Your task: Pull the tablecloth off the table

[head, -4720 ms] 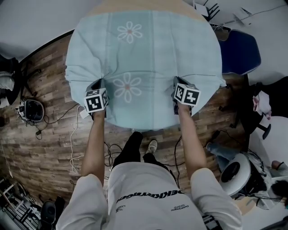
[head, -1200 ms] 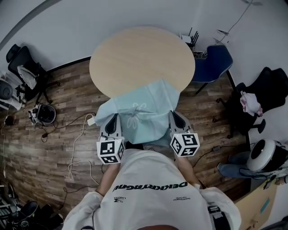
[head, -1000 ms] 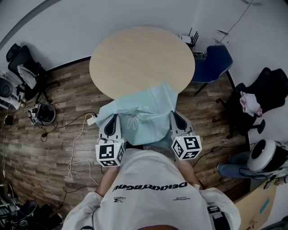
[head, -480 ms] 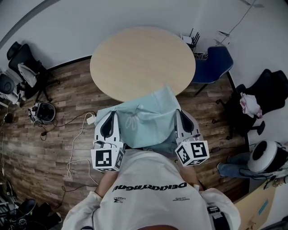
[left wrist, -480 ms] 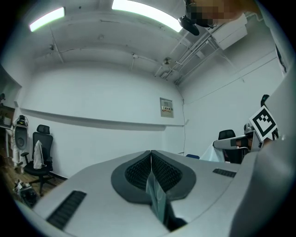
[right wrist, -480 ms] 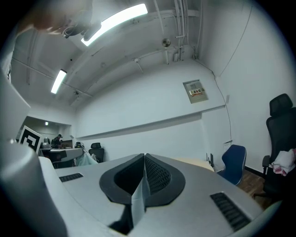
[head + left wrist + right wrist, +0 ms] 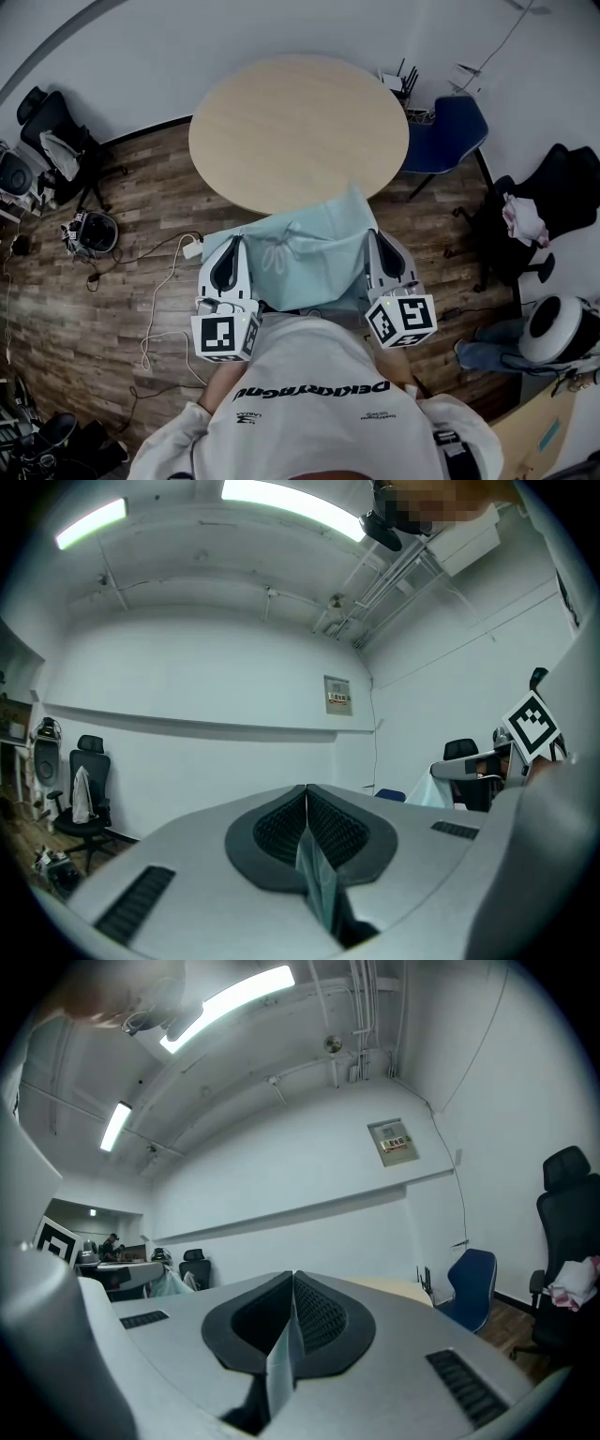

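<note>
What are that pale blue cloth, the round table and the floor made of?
The tablecloth looks like thin, soft fabric: it sags and creases between the grips. The table seems pale wood or laminate, with a smooth matte top. The floor is brown wood or wood-look planks, with visible seams.

The head view looks steeply down from above and behind the left gripper (image 7: pixel 231 255) and right gripper (image 7: pixel 380 253), the round table (image 7: pixel 298 131) just ahead of them. Each gripper view sits close behind its own jaws, facing level (the other gripper at its edge). Head and right gripper views share the blue chair (image 7: pixel 442 131).
</note>
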The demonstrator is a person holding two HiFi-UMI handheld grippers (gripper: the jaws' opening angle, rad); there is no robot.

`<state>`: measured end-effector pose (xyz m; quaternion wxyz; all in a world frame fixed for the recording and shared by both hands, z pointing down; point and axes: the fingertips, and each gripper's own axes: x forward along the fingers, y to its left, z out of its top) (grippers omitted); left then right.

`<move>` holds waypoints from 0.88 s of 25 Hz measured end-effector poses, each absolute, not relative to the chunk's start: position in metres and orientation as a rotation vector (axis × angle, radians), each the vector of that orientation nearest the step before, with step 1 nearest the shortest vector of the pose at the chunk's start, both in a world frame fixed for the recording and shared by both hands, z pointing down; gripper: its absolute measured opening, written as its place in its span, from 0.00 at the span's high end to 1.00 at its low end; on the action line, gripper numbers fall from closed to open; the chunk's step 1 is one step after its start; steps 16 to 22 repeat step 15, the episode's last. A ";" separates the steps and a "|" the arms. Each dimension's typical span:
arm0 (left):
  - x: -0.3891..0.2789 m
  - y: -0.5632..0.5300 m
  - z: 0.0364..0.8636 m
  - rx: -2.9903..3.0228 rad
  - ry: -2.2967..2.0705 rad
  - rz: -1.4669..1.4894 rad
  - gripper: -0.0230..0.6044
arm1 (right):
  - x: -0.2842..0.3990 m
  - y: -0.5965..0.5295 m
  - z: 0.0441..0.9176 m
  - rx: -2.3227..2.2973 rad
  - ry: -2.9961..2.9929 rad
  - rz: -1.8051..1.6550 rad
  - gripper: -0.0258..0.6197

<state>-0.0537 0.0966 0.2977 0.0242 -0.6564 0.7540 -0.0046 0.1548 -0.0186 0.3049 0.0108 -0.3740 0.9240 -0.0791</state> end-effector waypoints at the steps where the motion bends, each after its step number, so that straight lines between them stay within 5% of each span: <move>1: -0.053 0.096 0.298 -2.029 2.336 -0.013 0.94 | 0.155 -0.019 0.304 -1.167 2.884 -0.243 0.91; 22: -0.048 0.088 0.307 -2.053 2.337 -0.022 0.94 | 0.165 -0.027 0.315 -1.207 2.866 -0.275 0.91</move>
